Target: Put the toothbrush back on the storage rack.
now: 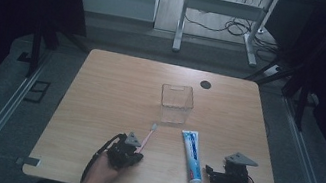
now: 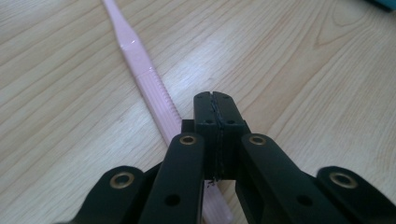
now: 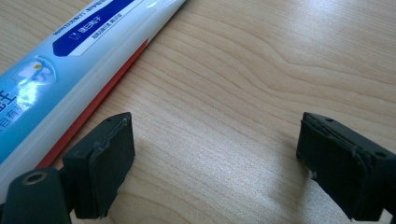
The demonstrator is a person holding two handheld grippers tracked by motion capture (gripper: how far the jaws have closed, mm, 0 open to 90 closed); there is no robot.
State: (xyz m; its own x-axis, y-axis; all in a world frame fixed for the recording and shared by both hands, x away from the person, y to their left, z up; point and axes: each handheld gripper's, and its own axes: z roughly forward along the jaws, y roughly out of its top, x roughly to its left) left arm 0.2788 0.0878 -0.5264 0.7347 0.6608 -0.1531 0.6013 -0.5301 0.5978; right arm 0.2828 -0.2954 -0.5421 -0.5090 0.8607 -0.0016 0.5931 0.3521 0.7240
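A pink toothbrush (image 1: 147,138) lies on the wooden table (image 1: 110,92), its head pointing toward a clear plastic box (image 1: 176,103). My left gripper (image 1: 132,153) sits at the handle's near end. In the left gripper view its jaws are shut (image 2: 215,99) with nothing between the pads, and the toothbrush handle (image 2: 148,83) runs beside and under them on the left. A blue and white toothpaste tube (image 1: 191,157) lies to the right, cap toward me. My right gripper (image 1: 211,175) rests just right of the cap. Its jaws stand open (image 3: 219,154) over bare wood, with the tube (image 3: 70,56) outside the left jaw.
The clear box stands upright near the table's middle, beyond both items. A small dark round cap (image 1: 206,84) sits in the table's far right part. The table's near edge is just behind my hands. Metal desk legs and cables stand on the floor beyond.
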